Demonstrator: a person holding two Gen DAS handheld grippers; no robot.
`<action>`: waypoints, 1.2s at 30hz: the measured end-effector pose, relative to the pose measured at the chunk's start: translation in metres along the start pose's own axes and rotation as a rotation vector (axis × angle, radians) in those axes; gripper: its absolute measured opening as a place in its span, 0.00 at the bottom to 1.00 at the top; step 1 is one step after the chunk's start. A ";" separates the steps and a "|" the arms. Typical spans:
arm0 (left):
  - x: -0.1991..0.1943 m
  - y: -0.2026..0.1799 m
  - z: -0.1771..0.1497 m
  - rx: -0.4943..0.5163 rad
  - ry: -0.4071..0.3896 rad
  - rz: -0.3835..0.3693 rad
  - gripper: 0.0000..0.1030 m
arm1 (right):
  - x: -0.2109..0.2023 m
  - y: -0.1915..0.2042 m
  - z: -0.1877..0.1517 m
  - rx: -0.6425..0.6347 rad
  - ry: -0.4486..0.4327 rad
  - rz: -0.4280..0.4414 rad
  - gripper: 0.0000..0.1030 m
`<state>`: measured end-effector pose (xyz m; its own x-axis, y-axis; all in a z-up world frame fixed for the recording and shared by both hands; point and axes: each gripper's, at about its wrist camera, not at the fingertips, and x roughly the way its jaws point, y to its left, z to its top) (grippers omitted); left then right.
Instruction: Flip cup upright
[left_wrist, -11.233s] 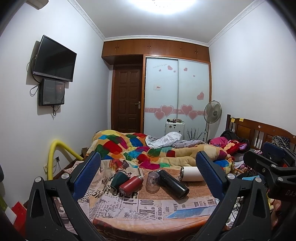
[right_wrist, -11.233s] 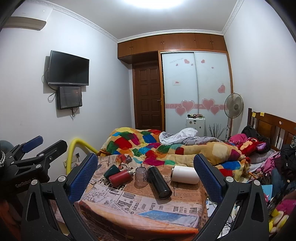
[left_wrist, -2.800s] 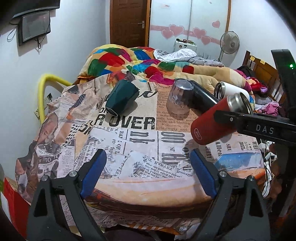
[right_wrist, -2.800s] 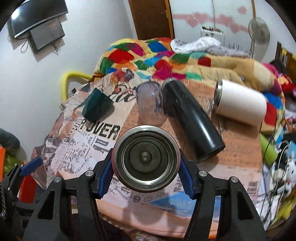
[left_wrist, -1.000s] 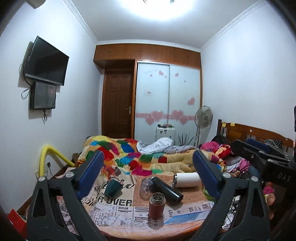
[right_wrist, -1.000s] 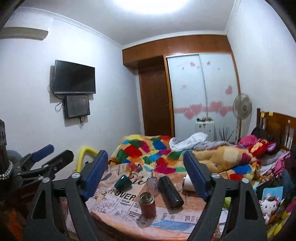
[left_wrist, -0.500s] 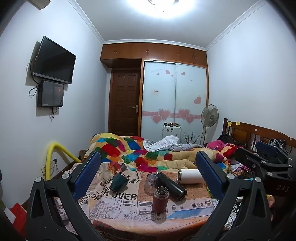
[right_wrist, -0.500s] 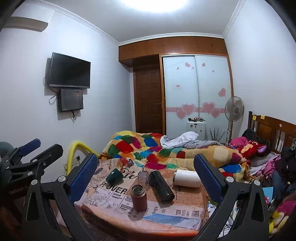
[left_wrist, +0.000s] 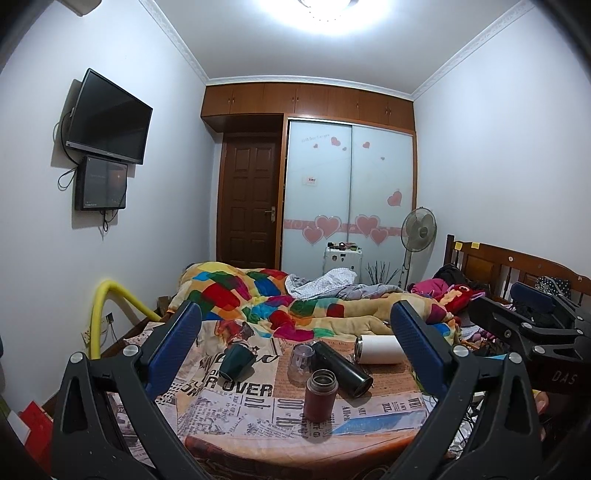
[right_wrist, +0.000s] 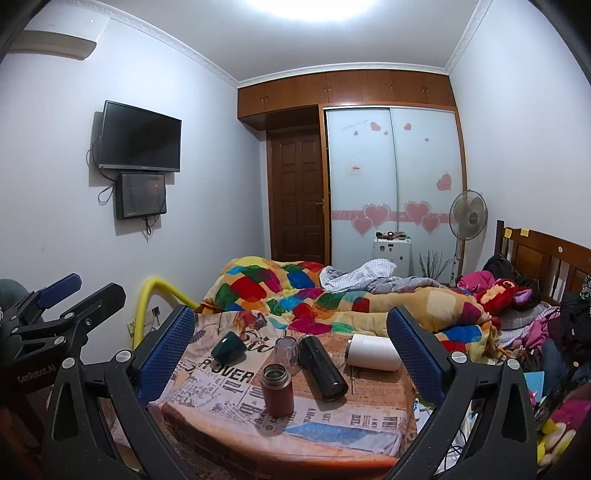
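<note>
**Two grippers wide, red cup on its base**

Two sets of jaws hang spread and empty in front of us, well back from the bench (left_wrist: 229, 417) with its newsprint cloth. Our left gripper (left_wrist: 295, 347) frames the whole spread, and our right gripper (right_wrist: 291, 343) does the same from a spot further right.

And there it is: the red cup (left_wrist: 320, 395) stands upright near the front edge, steel mouth up, clear of both grippers. From the right wrist we look slightly down into its open rim (right_wrist: 277, 389); the left wrist shows more of its side.

Just behind it lies the black flask (left_wrist: 341, 367) on its side, its near end close to the red cup. The clear cup (left_wrist: 300, 360) stands mouth-down against the flask's left flank. Further left the green cup (left_wrist: 236, 360) lies tipped over, mouth toward us. Off to the right the white tumbler (right_wrist: 373, 352) lies on its side; in the left view our own right-hand finger (left_wrist: 417, 347) covers part of it, while the right view shows it whole.

Each camera catches the other tool: the left view has the right gripper's black frame at its right edge, the right view has the left one at its left edge.

Behind the bench we see the patchwork quilt (right_wrist: 266, 291) piled on the bed, a standing fan (right_wrist: 467, 218) and a television (left_wrist: 109, 118) on the wall.
</note>
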<state>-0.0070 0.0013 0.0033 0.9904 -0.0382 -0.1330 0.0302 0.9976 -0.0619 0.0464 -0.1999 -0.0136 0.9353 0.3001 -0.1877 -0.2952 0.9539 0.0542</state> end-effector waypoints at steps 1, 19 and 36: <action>0.000 0.000 0.000 -0.001 0.001 0.000 1.00 | 0.000 0.000 0.000 0.001 0.000 0.001 1.00; 0.005 -0.004 -0.003 -0.005 0.024 -0.003 1.00 | -0.001 0.002 -0.001 -0.001 0.004 0.011 1.00; 0.006 -0.005 -0.004 0.000 0.023 0.000 1.00 | -0.001 0.003 -0.002 0.001 0.010 0.014 1.00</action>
<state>-0.0016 -0.0045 -0.0008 0.9871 -0.0394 -0.1554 0.0300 0.9976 -0.0622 0.0443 -0.1978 -0.0155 0.9291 0.3131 -0.1970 -0.3078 0.9497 0.0577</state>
